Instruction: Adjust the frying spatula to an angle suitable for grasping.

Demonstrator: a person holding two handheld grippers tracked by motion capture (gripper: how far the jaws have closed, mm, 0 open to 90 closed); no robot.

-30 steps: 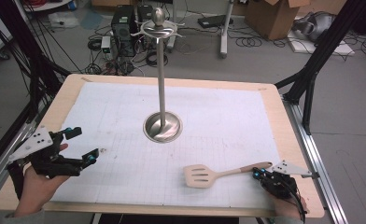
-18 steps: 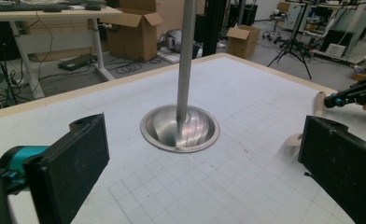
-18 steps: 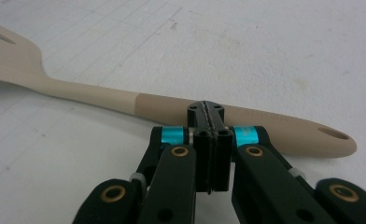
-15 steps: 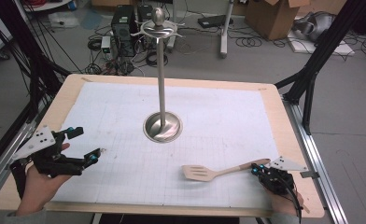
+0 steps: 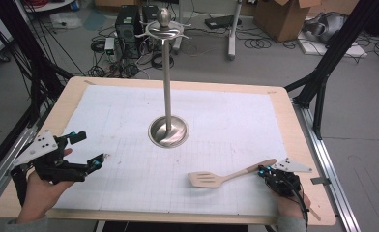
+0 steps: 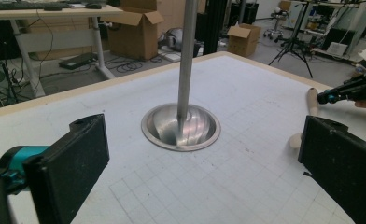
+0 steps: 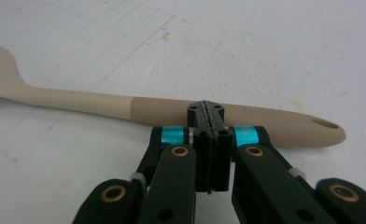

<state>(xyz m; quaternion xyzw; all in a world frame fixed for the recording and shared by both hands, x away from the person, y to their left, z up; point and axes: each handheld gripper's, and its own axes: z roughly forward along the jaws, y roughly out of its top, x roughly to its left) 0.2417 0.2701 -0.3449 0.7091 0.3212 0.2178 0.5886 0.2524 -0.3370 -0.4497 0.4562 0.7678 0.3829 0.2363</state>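
One spatula (image 5: 226,176) — one metal stand (image 5: 167,96) — two grippers

Black two-jaw left gripper (image 5: 88,153) and right gripper (image 7: 205,108): teal collars, brass-coloured pivot screws, grey triangular plates with dark dots, trailing black cable; grey sleeve cuffs.

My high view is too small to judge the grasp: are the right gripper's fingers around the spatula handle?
Observer: No. In the right gripper view the fingers of the right gripper are shut pad to pad, and the spatula handle lies crosswise at their tips, not between them.
Operator: Anything on the handle for hanging it?
Observer: Yes, a hole at the handle's end.
Operator: And the left gripper?
Observer: On the left gripper the fingers are wide open with nothing between them, facing the stand's base.
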